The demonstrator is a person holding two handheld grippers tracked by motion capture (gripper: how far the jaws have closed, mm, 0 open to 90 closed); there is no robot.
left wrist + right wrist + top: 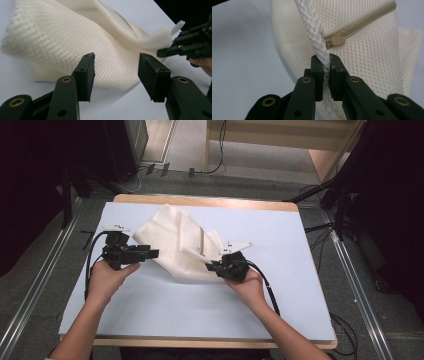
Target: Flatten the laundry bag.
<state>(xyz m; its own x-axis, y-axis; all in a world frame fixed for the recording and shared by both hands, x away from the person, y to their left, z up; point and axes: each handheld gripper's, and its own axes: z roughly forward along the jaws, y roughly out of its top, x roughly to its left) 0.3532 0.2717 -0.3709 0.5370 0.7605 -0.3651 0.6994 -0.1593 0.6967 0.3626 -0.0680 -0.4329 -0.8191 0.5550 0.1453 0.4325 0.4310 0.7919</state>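
Note:
A cream mesh bag lies crumpled on the pale table, left of centre. In the right gripper view a beige zipper runs across the mesh bag, its pull just beyond the jaws. My right gripper is shut on a bunched fold of the mesh that stands up like a cord. In the high view my right gripper lifts the bag's near right edge. My left gripper is open a little short of the mesh bag, nothing between its pads; from above my left gripper sits at the bag's left side.
The table has a wooden rim at the back. Dark stands flank it, and cables trail on the grey floor at the right. The near half of the table holds only the person's forearms.

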